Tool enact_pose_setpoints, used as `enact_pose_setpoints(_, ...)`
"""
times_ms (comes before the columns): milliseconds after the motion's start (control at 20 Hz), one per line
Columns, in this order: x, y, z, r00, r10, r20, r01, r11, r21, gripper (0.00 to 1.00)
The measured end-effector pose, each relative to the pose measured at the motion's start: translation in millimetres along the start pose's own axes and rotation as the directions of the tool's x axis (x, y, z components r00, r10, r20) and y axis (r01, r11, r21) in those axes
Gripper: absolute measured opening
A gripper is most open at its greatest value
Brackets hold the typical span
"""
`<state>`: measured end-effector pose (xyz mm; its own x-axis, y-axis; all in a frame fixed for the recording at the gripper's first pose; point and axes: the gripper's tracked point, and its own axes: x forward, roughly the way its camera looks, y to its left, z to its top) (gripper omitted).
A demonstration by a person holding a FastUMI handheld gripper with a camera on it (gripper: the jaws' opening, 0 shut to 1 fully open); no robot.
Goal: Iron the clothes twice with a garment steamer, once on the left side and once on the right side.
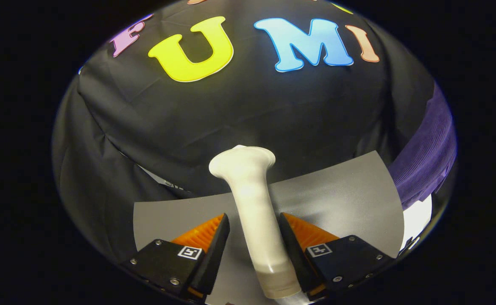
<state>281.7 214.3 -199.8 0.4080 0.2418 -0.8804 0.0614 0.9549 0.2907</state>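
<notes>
While the gripper (254,231) points across the grey worktop (341,199) toward the black cloth wall (239,110) of the booth, its two fingers (214,245) stand narrow around the handle of a white, smooth plastic garment steamer (254,212); the finger on the right lies against the handle, and the one on the left sits just beside it, though whether it truly presses cannot be told. That steamer runs up between the fingers, slightly tilted, its handle widening into a flared flat head (243,163) that rises beyond the fingertips and stands in front of the dark wall above the worktop's far edge. At the handle's near end a paler grey collar (280,281) shows low between the fingers. Off by the right edge of the worktop hangs a purple ribbed knit garment (426,156), well apart from the steamer head, with a white patch (417,216) of something below it that I cannot make out
</notes>
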Motion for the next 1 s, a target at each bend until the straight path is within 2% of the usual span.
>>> enact_pose_setpoints(150,0,-7,-1,0.999,-0.035,0.008,0.035,0.999,0.0,0.67)
enact_pose_setpoints(250,2,-9,-2,0.998,-0.039,0.04,0.04,0.999,-0.005,0.55)
enact_pose_setpoints(400,2,-8,-3,0.995,-0.041,0.092,0.047,0.997,-0.059,0.47)
enact_pose_setpoints(600,0,-7,-5,0.981,-0.083,0.176,0.104,0.988,-0.117,0.35)
enact_pose_setpoints(700,0,-7,-6,0.975,-0.078,0.206,0.11,0.983,-0.148,0.35)
enact_pose_setpoints(850,-12,1,-8,0.972,-0.009,0.236,0.049,0.985,-0.166,0.33)
enact_pose_setpoints(1000,-37,4,-9,0.953,0.046,0.298,0.009,0.983,-0.183,0.33)
